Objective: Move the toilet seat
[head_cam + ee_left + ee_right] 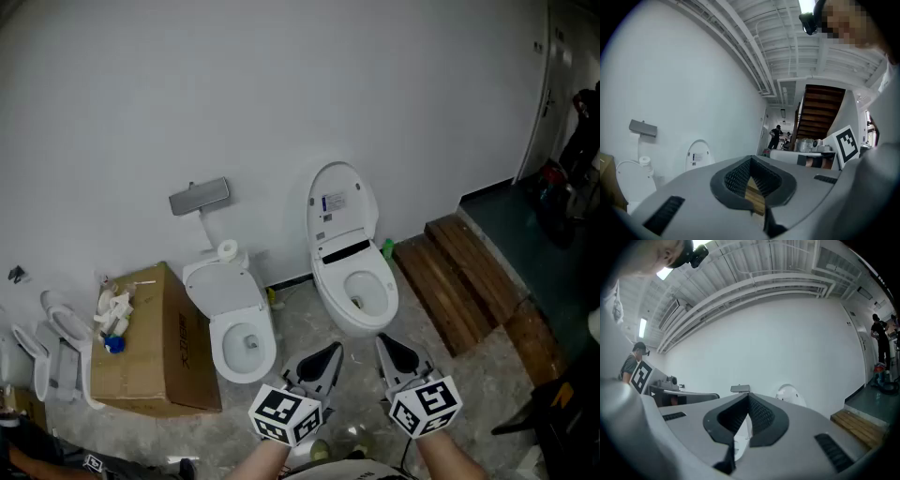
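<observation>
Two white toilets stand against the wall in the head view. The right toilet [354, 292] has its lid [337, 202] raised against the wall and its seat ring [377, 281] down on the bowl. The left toilet [239, 333] is smaller, with an open bowl. My left gripper [333, 349] and right gripper [384, 341] hang side by side just in front of the right toilet, touching nothing. Both are shut and empty. The raised lid [697, 154] shows beyond the left gripper [750, 159], and the lid [790, 394] beyond the right gripper [748, 397].
A cardboard box [159, 347] with small white items on top stands left of the toilets. Wooden planks [464, 277] lie at the right. A grey unit [199, 197] hangs on the wall, with a paper roll [227, 249] below. A green bottle [387, 248] stands behind the right toilet. A person [777, 136] stands far off.
</observation>
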The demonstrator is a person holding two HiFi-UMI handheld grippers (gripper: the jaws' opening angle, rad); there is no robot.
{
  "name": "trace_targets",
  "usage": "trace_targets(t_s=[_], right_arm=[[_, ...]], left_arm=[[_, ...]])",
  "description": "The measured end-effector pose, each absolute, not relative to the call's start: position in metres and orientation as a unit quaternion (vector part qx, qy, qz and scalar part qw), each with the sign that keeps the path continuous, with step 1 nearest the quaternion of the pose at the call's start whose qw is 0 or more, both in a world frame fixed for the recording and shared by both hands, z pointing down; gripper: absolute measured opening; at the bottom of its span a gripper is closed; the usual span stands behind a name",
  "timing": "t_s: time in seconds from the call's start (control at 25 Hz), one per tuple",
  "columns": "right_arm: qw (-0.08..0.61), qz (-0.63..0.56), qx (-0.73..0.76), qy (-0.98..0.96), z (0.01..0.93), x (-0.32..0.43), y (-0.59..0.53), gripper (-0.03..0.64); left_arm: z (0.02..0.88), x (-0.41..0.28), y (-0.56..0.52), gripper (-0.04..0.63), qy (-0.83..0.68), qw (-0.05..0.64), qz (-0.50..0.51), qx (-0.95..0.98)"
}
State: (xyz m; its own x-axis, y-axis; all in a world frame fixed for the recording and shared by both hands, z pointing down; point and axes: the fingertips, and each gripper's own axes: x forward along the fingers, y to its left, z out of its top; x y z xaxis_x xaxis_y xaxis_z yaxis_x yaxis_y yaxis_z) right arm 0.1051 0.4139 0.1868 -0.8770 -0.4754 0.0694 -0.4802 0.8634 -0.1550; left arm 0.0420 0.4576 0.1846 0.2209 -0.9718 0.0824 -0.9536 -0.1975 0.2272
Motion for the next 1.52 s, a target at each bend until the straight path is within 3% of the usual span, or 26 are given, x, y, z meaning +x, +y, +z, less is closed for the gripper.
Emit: trace_targets(t_s=[1.52], right_arm=[[-0.033, 0.132, 0.218, -0.966, 0.191, 0.187, 0.357, 0.017]], left_arm=[[0.202, 0.102, 0.402, 0.008, -0.646, 0.115, -0.024, 0.754]])
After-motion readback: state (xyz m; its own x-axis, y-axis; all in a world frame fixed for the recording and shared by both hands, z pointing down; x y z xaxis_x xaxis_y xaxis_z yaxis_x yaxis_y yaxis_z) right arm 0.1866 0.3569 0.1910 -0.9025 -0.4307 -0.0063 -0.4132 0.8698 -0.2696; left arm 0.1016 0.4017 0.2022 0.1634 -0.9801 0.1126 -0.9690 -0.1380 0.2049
